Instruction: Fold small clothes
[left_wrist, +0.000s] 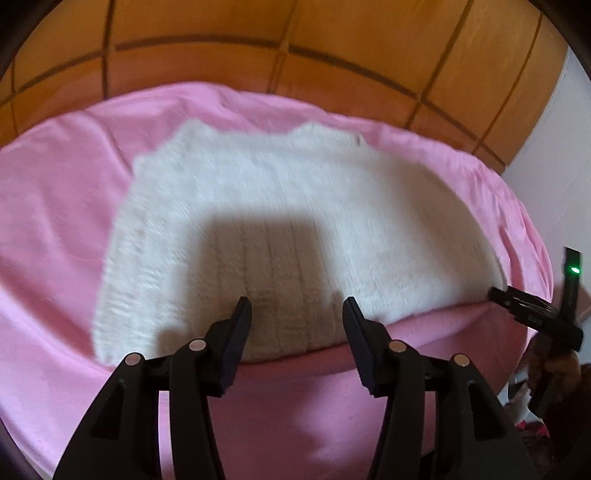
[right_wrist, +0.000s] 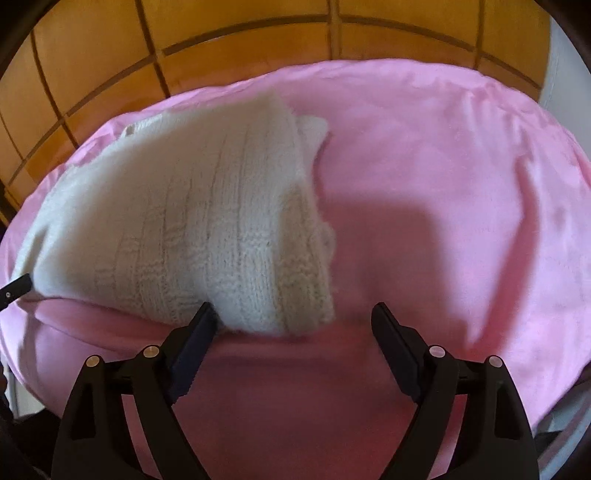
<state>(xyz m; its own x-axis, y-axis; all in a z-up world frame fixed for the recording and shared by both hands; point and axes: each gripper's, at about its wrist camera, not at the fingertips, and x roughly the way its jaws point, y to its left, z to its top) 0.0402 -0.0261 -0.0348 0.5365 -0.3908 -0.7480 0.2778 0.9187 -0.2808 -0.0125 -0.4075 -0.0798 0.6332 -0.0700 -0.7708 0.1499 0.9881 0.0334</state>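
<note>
A white knitted garment (left_wrist: 280, 221) lies folded on a pink sheet (left_wrist: 55, 221), its near edge along the sheet's front edge. My left gripper (left_wrist: 295, 308) hovers over the middle of that near edge, jaws apart, with nothing pinched between its fingers. In the right wrist view the same garment (right_wrist: 177, 229) fills the left half. My right gripper (right_wrist: 293, 312) stands wide open at the garment's near right corner. Its left finger (right_wrist: 201, 328) is at the knit's edge and its right finger (right_wrist: 391, 339) is over bare sheet.
A wooden panelled board (left_wrist: 295, 40) rises behind the pink surface. A white wall (left_wrist: 554, 155) stands at the right. A hand (left_wrist: 557, 373) holds the right gripper's black frame at the left wrist view's right edge. Bare pink sheet (right_wrist: 461, 184) spreads right of the garment.
</note>
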